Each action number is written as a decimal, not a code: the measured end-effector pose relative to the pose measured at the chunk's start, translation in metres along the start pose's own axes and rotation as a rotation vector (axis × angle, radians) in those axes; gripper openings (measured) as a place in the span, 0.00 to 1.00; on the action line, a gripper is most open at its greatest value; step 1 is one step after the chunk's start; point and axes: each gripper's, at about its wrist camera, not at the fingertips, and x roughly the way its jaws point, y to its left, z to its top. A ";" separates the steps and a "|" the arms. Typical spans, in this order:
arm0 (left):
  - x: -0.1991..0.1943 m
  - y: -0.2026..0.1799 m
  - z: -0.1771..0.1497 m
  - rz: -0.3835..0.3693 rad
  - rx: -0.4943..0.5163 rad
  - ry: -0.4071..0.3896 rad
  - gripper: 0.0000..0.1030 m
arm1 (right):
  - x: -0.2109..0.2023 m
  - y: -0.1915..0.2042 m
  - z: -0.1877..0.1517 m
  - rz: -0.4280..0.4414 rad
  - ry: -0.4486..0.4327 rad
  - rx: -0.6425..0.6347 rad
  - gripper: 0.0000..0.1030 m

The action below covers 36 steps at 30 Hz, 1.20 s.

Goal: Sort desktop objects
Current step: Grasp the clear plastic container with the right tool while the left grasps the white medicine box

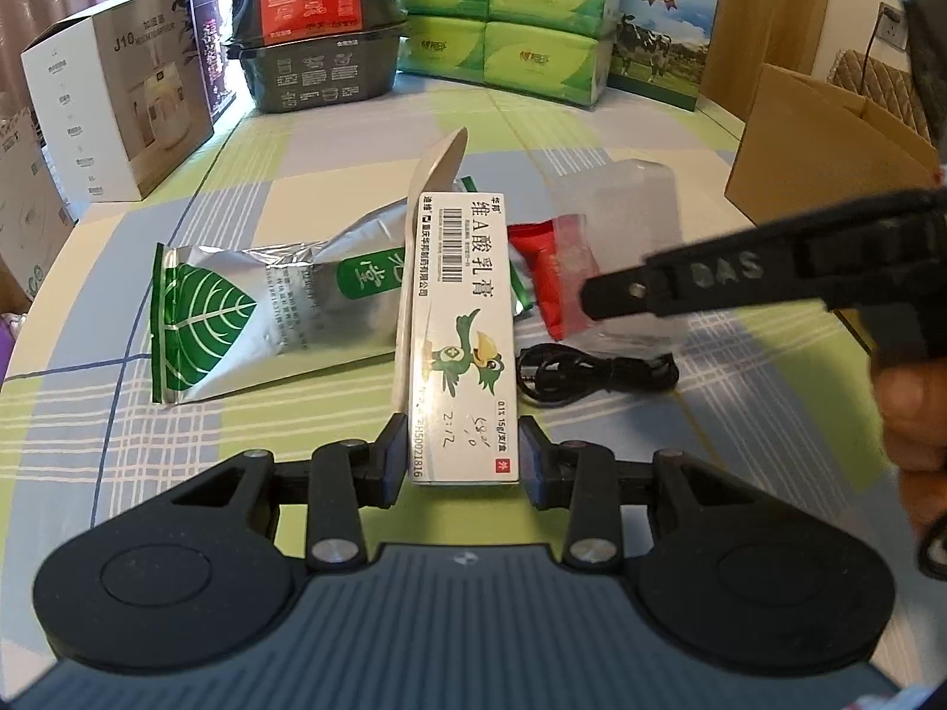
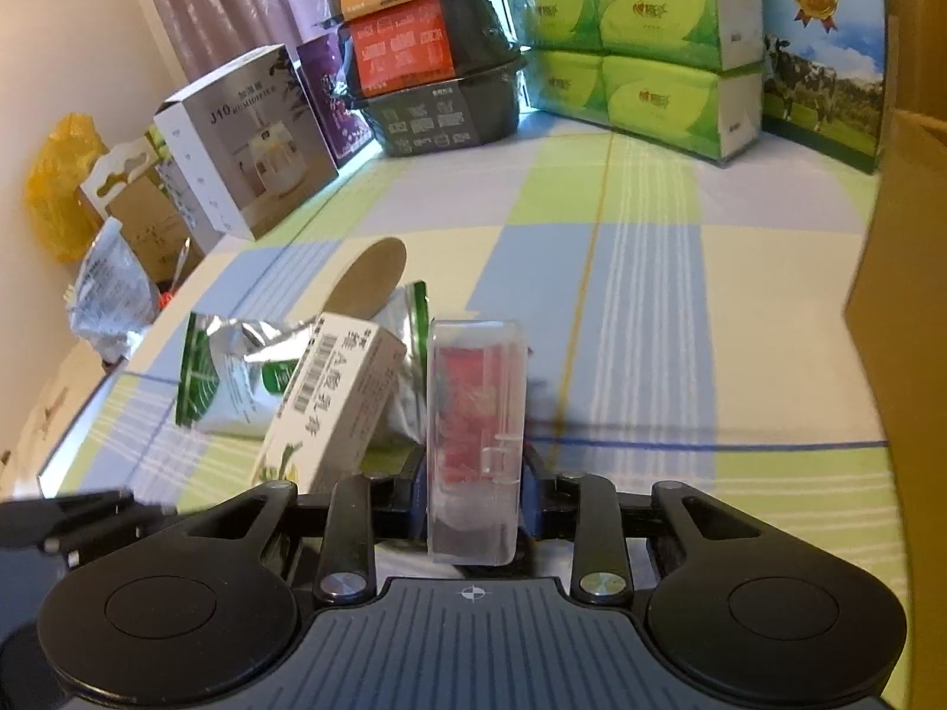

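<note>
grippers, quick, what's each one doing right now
Left tool: shut on the white cardboard ointment box with a green bird.
Right tool: shut on the clear plastic case with red contents.

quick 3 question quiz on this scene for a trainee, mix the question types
1. True or false: the left gripper is shut on the white ointment box.
2. What does the right gripper hold? A) black cable B) clear case with red contents C) foil pouch
3. Fill in: the black cable lies on the ____.

Key:
1. True; both fingers press the box's near end.
2. B, the clear case. The foil pouch lies on the tablecloth.
3. Tablecloth.
</note>
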 end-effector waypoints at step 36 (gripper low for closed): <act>-0.051 -0.052 -0.052 -0.047 0.025 0.035 0.32 | -0.095 0.009 -0.096 -0.103 0.071 -0.025 0.29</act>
